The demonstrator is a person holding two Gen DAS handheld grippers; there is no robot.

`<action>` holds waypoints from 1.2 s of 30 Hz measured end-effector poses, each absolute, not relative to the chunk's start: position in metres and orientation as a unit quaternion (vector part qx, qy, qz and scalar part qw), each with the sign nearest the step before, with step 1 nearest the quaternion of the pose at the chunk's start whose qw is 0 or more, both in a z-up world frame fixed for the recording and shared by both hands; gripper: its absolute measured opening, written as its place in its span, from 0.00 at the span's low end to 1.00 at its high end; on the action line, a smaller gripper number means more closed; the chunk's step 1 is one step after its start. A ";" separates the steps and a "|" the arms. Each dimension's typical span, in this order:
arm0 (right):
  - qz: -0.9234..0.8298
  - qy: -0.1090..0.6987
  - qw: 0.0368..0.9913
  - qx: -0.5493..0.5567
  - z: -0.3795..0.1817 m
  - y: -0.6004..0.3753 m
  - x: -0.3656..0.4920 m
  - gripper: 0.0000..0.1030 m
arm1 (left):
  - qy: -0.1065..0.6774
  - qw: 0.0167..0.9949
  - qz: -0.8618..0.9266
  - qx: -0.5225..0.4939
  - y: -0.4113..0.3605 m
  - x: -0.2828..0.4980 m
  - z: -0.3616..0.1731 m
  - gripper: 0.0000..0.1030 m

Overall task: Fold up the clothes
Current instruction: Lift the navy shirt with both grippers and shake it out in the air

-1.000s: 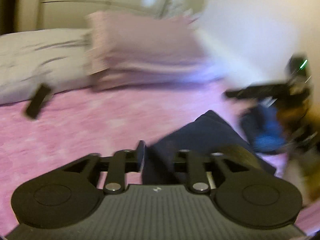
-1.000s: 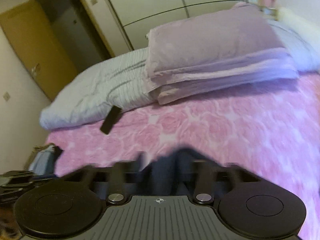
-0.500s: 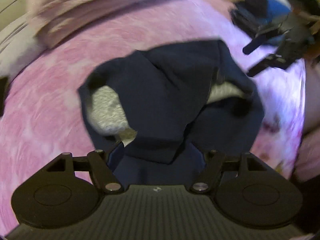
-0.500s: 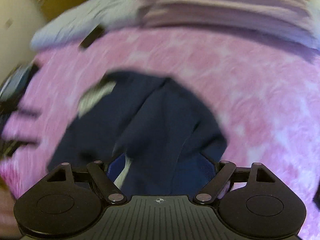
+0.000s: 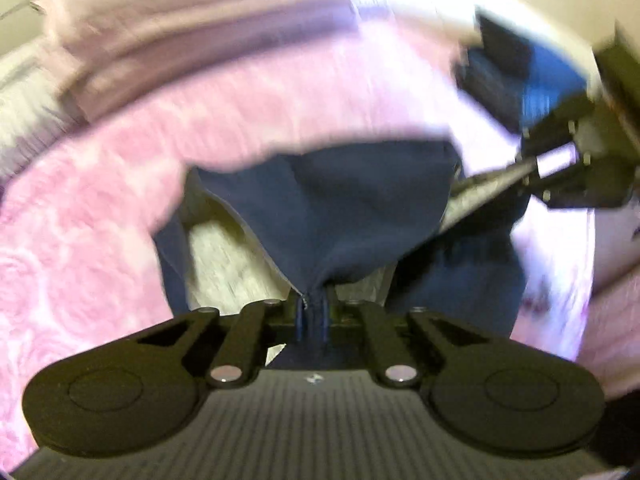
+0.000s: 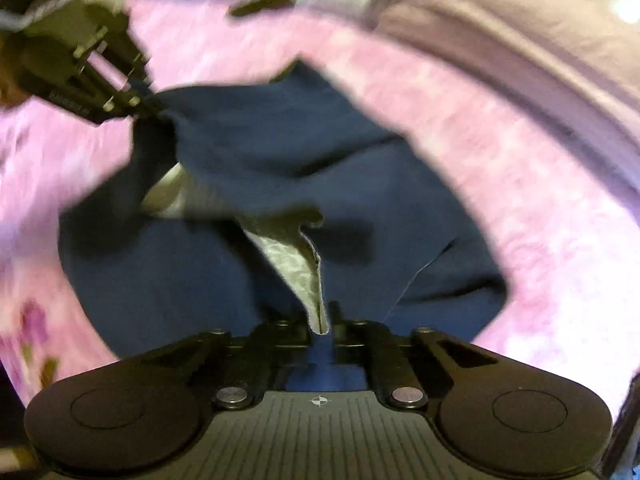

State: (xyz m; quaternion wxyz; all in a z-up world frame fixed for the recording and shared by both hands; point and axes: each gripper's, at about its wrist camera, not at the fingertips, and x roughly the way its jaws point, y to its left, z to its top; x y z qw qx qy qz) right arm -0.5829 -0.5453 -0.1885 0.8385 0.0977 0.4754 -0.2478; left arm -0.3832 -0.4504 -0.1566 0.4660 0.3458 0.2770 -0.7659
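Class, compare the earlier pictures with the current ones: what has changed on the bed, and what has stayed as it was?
Both grippers came down to the navy garment and have just closed: left gripper and right gripper each pinch an edge. The garment stays on the pink bedspread, pillows unmoved.

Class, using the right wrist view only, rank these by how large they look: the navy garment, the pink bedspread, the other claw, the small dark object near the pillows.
1. Pink bedspread
2. Navy garment
3. Left claw, enlarged by nearness
4. Small dark object
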 end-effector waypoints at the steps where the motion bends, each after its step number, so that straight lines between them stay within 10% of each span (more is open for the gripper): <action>1: -0.264 0.459 0.843 0.094 -0.172 -0.544 -0.590 0.02 | 0.265 0.478 -0.773 0.323 -0.448 -0.378 -0.139 0.05; 25: -0.654 0.114 0.730 -0.162 0.211 -0.200 -0.575 0.02 | -0.070 0.519 -0.852 0.000 -0.222 -0.310 0.225 0.05; 36: -0.593 0.136 0.774 -0.177 0.222 -0.309 -0.539 0.02 | 0.035 0.619 -0.782 0.061 -0.371 -0.282 0.190 0.09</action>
